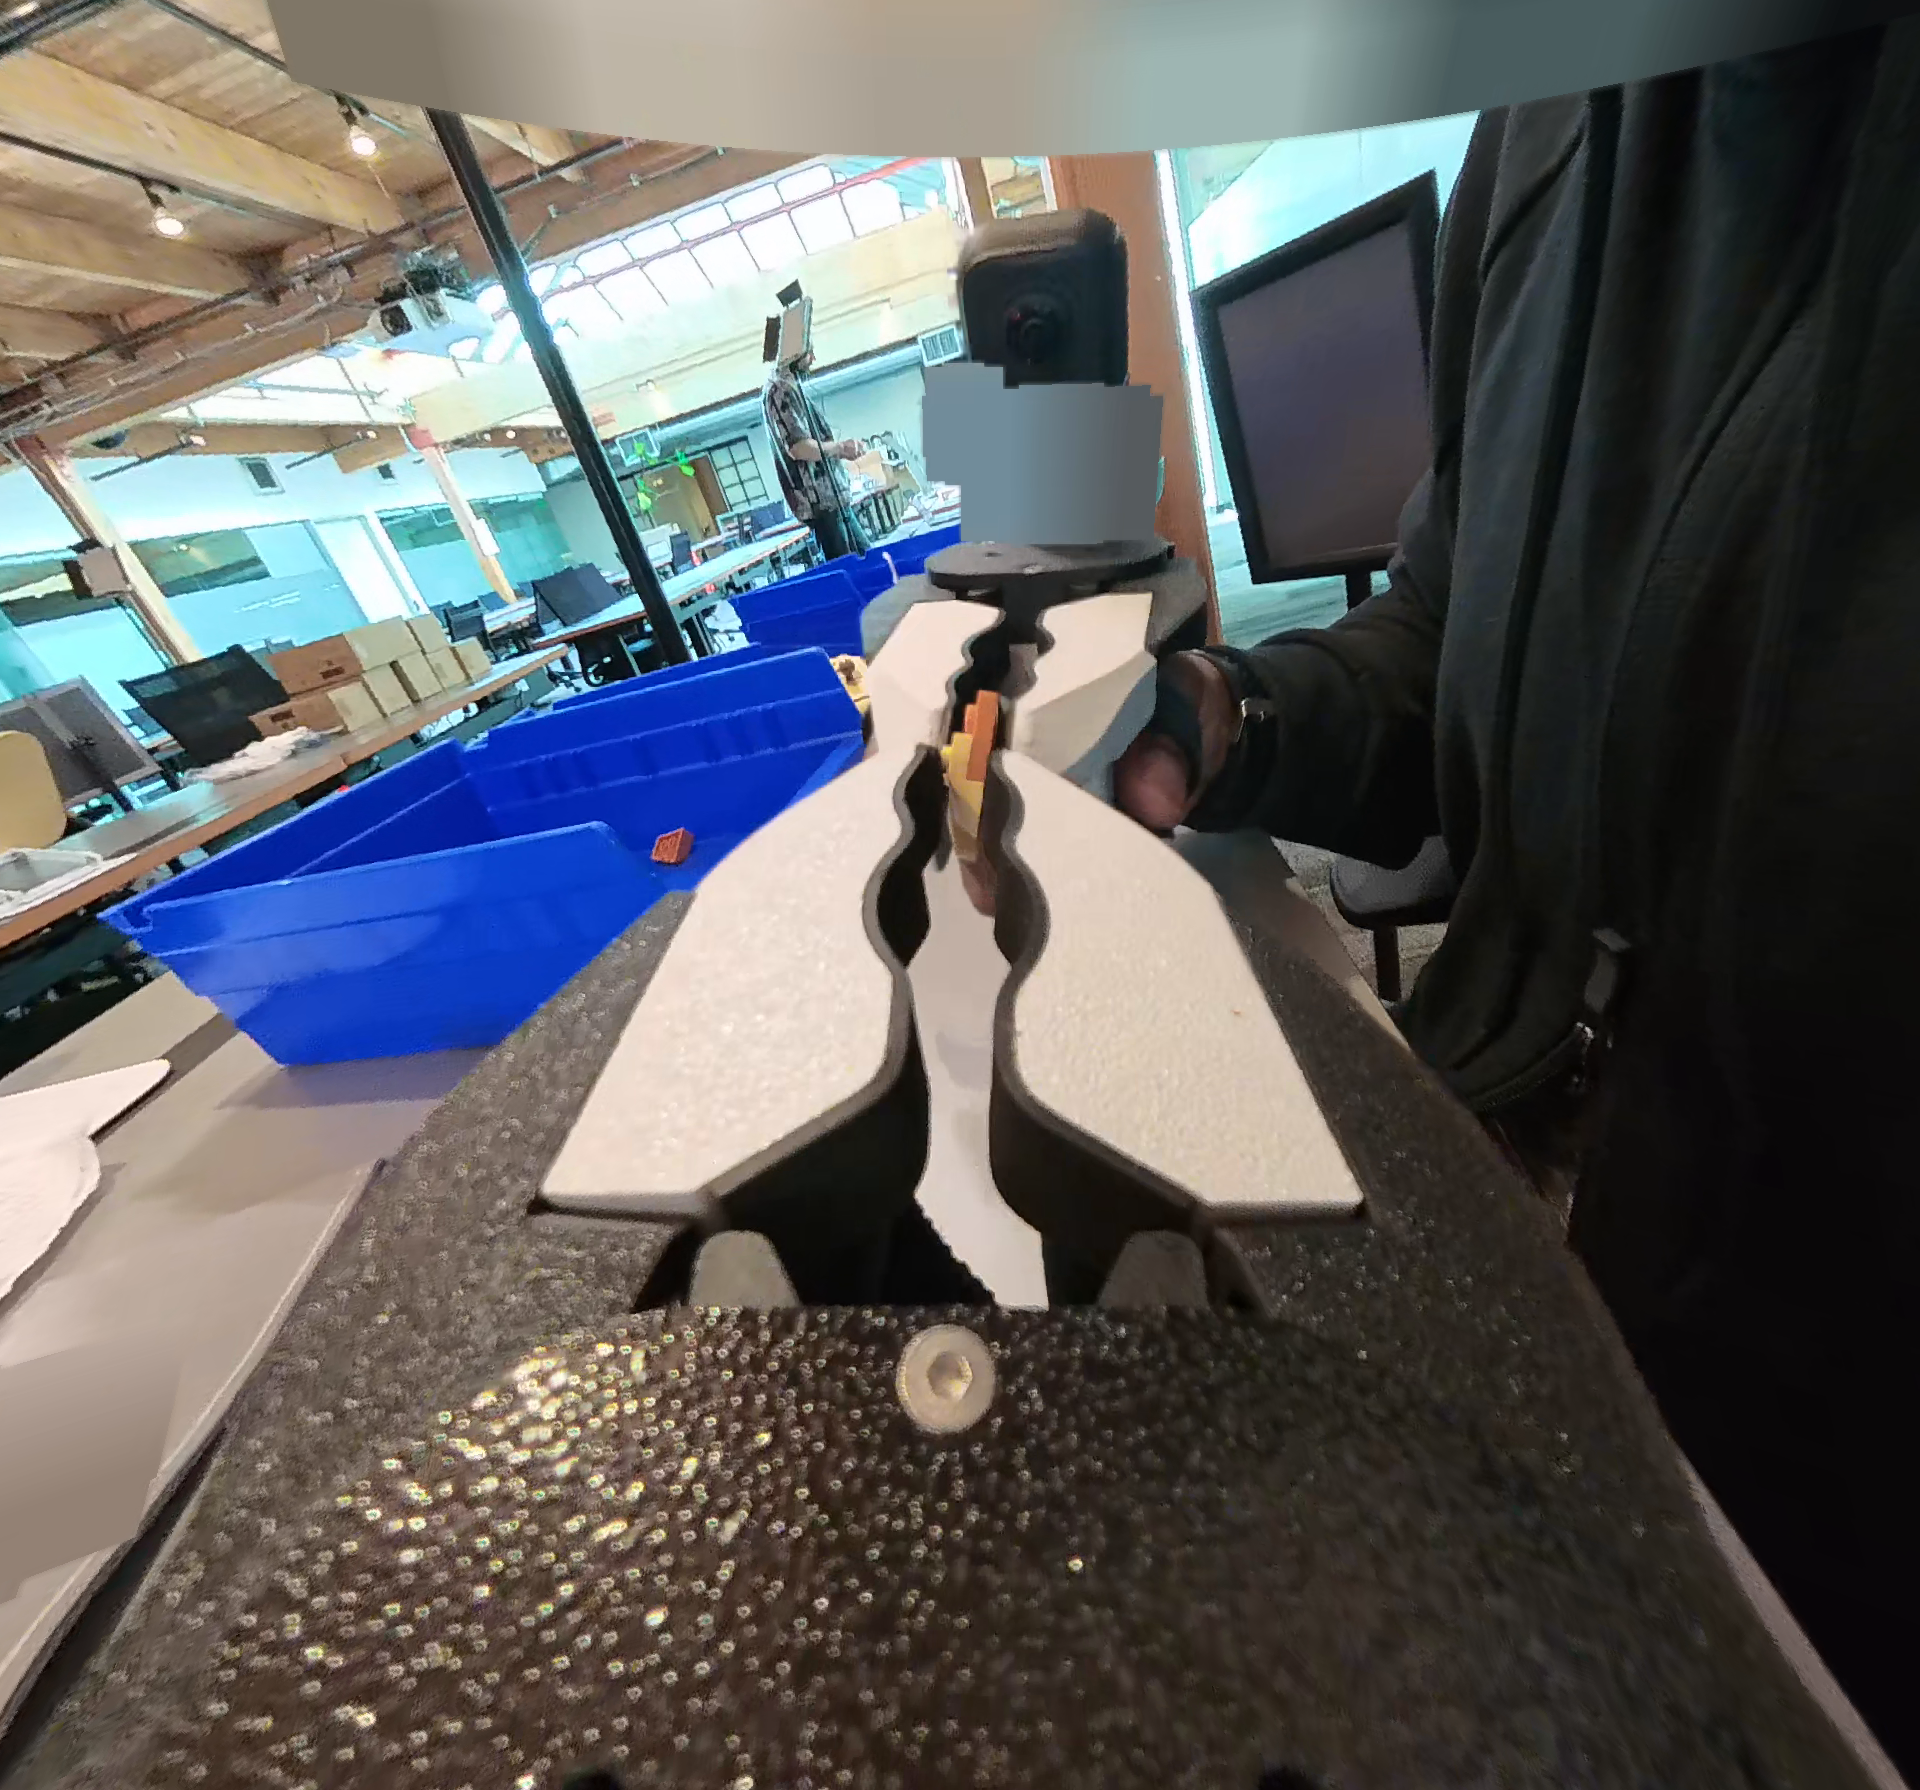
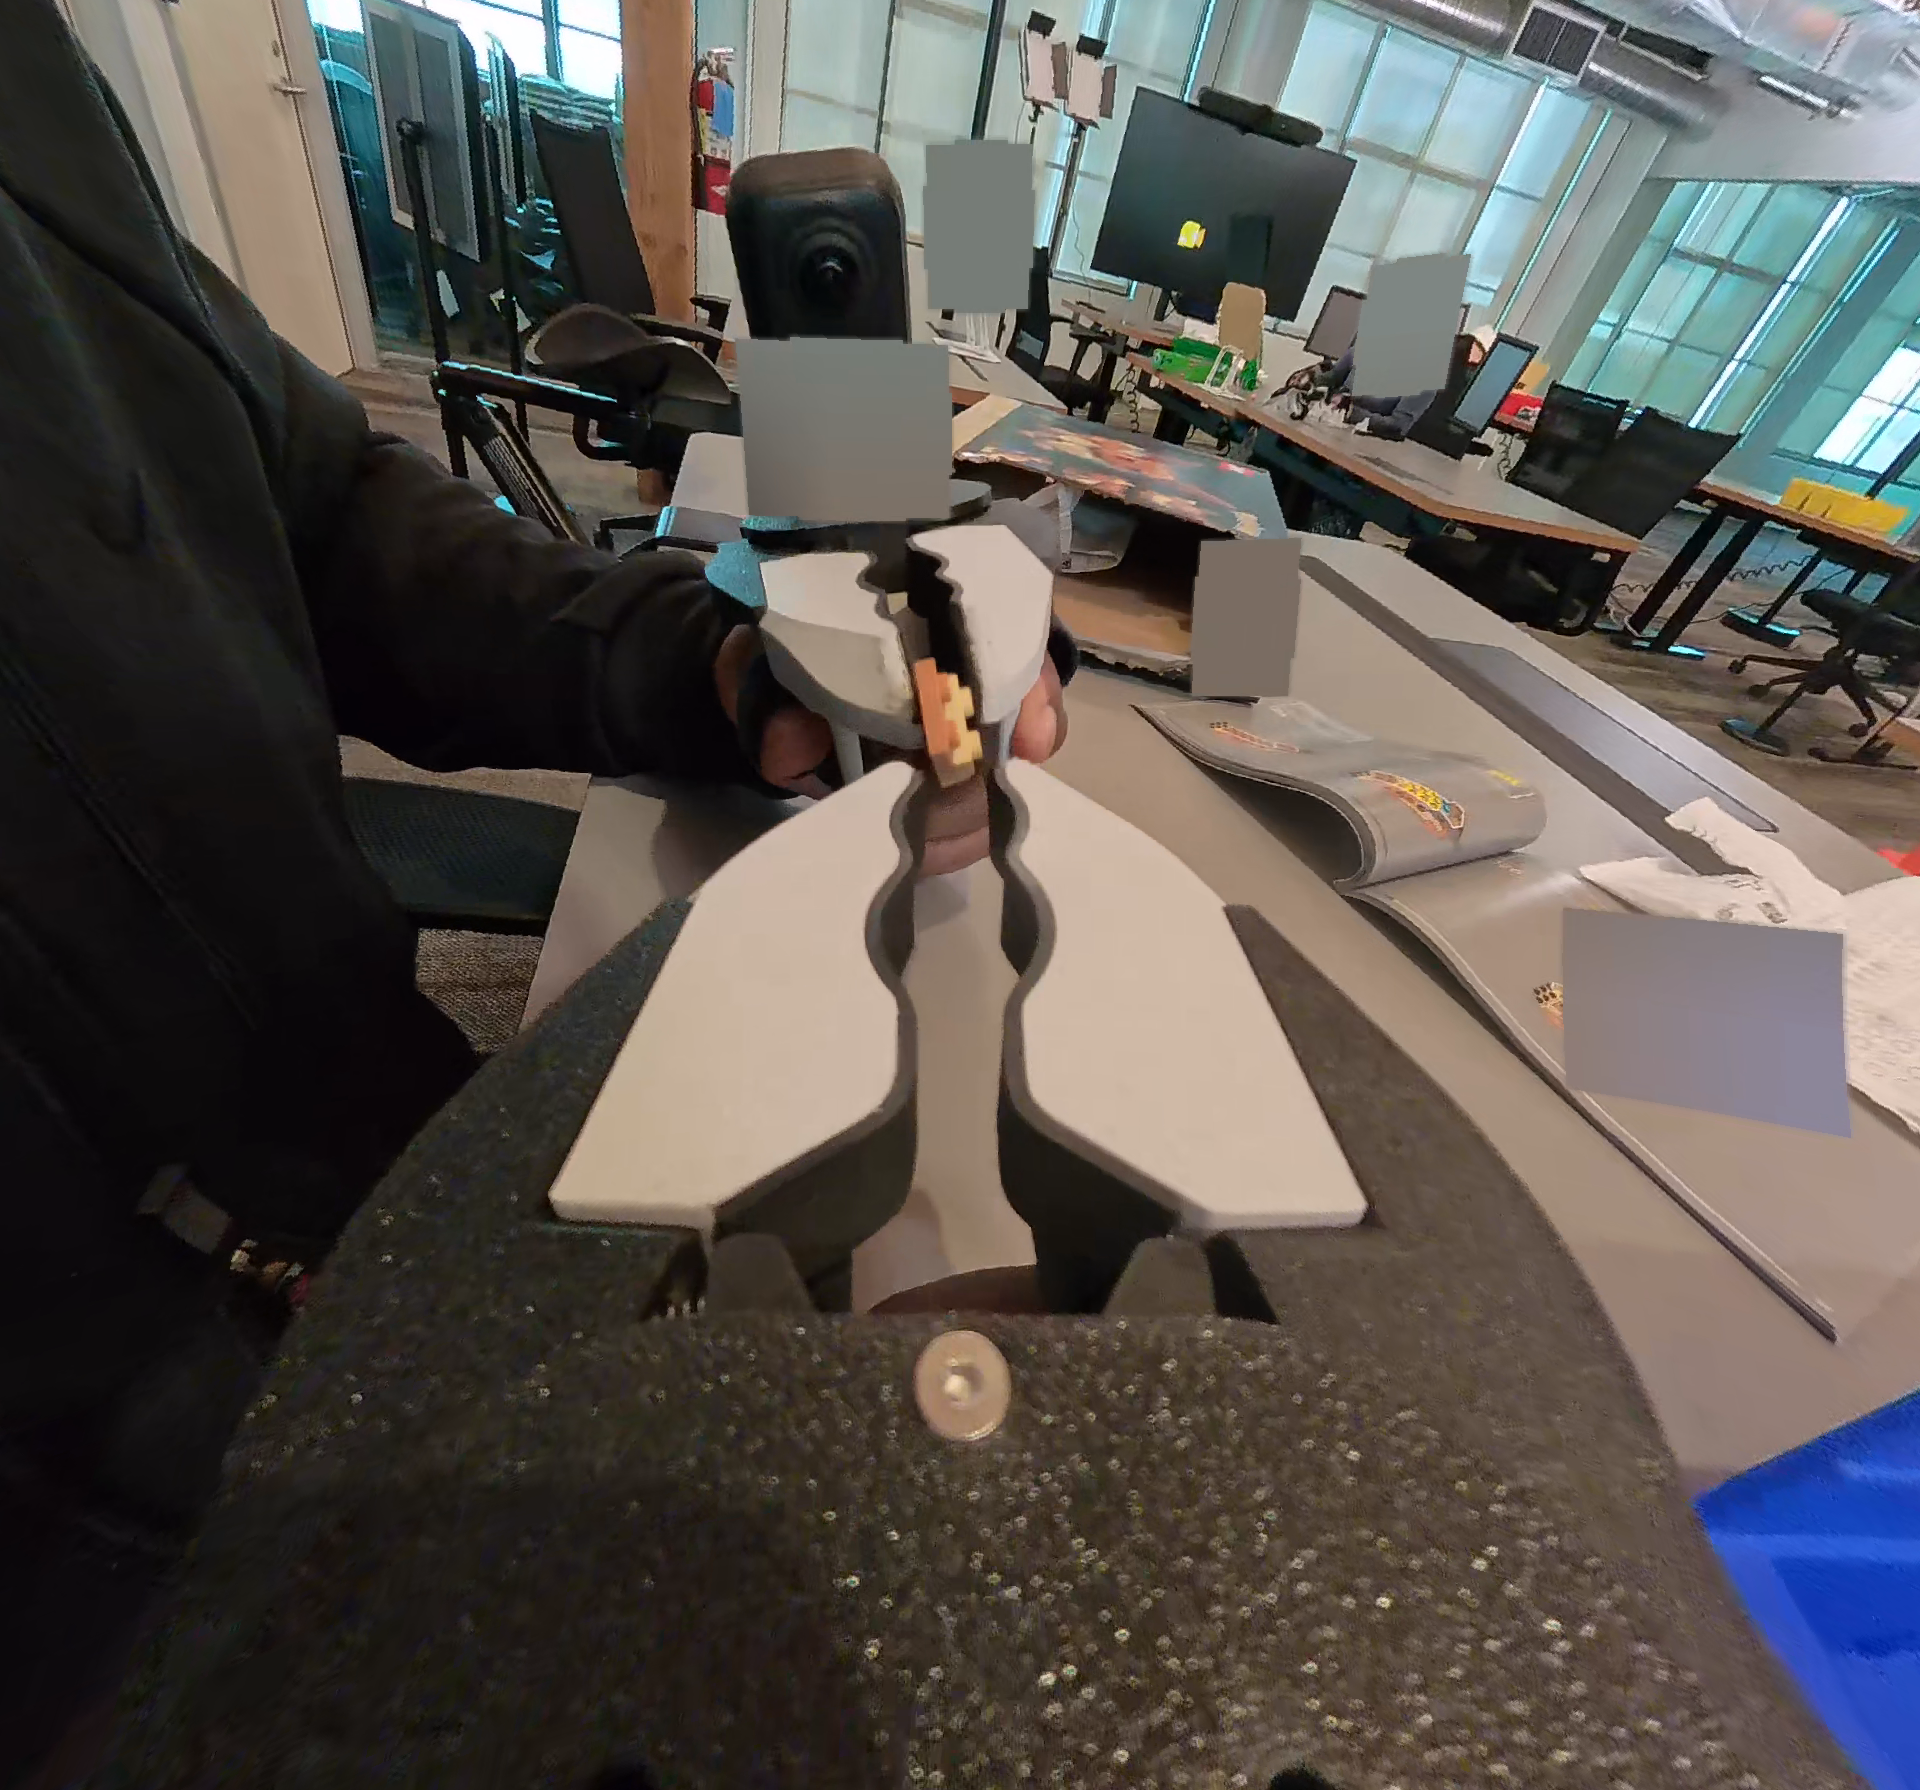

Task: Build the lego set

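Both tools raised above the bench [image 2: 1382, 1065], tip to tip. Left tool [image 1: 961, 805] is closed on a small yellow-and-orange lego assembly [image 1: 968, 774], clamped at its fingertips. Right tool [image 2: 956, 784] meets the same assembly [image 2: 951, 717] from the opposite side, tips nearly shut; I cannot tell whether it grips the piece. Beside the assembly, blue bins [image 1: 499, 867] sit on the bench, one holding a loose red brick [image 1: 672, 847]. An open instruction booklet [image 2: 1382, 805] lies beyond the assembly.
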`<state>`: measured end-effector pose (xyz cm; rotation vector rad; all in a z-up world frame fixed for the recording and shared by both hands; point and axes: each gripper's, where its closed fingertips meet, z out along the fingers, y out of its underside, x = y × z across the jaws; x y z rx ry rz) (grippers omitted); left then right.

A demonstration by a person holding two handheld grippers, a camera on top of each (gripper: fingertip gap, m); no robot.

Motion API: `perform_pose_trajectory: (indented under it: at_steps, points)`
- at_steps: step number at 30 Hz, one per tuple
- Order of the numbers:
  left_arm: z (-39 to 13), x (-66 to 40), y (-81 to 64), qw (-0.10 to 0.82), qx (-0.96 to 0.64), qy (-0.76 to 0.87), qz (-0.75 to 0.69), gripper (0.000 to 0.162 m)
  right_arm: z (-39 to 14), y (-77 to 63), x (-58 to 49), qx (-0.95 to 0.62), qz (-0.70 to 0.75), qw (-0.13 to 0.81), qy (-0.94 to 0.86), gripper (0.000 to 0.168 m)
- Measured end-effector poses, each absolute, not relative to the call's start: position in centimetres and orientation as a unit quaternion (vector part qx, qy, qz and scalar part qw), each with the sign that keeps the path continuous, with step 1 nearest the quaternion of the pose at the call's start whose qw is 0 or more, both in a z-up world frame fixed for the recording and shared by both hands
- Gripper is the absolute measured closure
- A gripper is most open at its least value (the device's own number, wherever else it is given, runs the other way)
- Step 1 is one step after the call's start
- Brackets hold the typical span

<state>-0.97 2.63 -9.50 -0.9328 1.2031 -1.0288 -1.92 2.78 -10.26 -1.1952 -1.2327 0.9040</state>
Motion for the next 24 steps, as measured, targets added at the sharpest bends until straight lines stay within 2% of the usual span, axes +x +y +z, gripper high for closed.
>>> perform_pose_trajectory:
  at_steps: [24]
  points:
    - [-9.47, -0.73, 2.68, 0.617, -0.407, 0.512, -0.436, 0.155, -9.98, 2.95, -1.78, -0.500, 0.363, 0.594, -0.515, 0.162]
